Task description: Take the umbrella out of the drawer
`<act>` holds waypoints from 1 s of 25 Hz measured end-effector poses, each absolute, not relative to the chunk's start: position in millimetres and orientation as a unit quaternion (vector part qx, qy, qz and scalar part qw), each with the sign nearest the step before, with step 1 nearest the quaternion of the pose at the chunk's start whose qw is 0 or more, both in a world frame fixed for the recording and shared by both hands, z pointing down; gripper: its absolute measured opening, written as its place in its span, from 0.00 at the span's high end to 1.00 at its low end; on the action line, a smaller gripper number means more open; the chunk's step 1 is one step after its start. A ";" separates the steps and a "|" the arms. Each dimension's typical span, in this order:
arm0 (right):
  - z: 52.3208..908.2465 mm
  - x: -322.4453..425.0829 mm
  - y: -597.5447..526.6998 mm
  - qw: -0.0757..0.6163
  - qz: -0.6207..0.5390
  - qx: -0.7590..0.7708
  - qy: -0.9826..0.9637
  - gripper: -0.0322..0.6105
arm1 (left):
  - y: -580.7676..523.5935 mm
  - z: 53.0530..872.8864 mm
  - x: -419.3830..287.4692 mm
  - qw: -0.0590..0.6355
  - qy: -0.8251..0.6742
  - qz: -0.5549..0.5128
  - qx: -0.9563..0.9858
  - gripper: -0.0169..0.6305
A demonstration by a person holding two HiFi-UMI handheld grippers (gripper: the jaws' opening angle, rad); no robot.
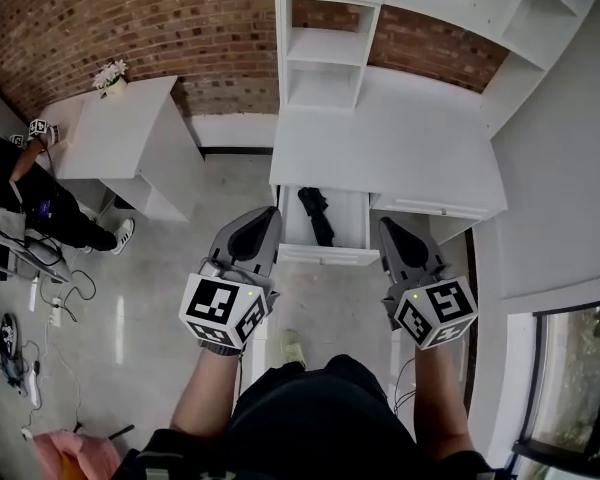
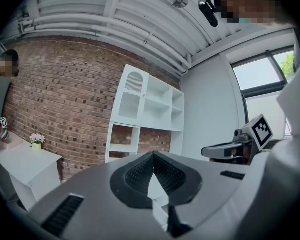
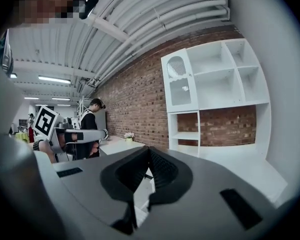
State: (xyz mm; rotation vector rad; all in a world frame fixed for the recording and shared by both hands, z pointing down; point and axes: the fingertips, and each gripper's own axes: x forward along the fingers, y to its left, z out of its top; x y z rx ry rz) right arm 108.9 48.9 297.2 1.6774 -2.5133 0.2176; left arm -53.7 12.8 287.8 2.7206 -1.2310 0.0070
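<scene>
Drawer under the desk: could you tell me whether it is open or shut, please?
Open: the drawer juts out from the desk, with the umbrella lying inside.

A brick wall (image 1: 130, 28) is seen behind a white shelf unit (image 1: 325, 53), and a flower pot (image 1: 111, 76) is set on a white side surface (image 1: 115, 138) near a second person (image 1: 30, 203).
</scene>
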 end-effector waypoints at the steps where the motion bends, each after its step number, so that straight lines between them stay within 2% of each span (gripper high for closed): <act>1: 302.0 106.9 43.2 0.060 0.077 0.554 -0.827 0.94 | 7.1 291.4 -56.4 0.080 -0.410 0.003 0.908 0.97; 12: 374.0 107.8 -26.7 0.111 0.120 0.539 -0.826 0.94 | -46.3 351.2 -39.4 0.105 -0.403 0.030 0.909 0.97; 25: 488.1 106.9 -128.1 0.183 0.181 0.449 -0.856 0.94 | -132.0 442.8 -19.4 0.157 -0.450 0.079 0.875 0.97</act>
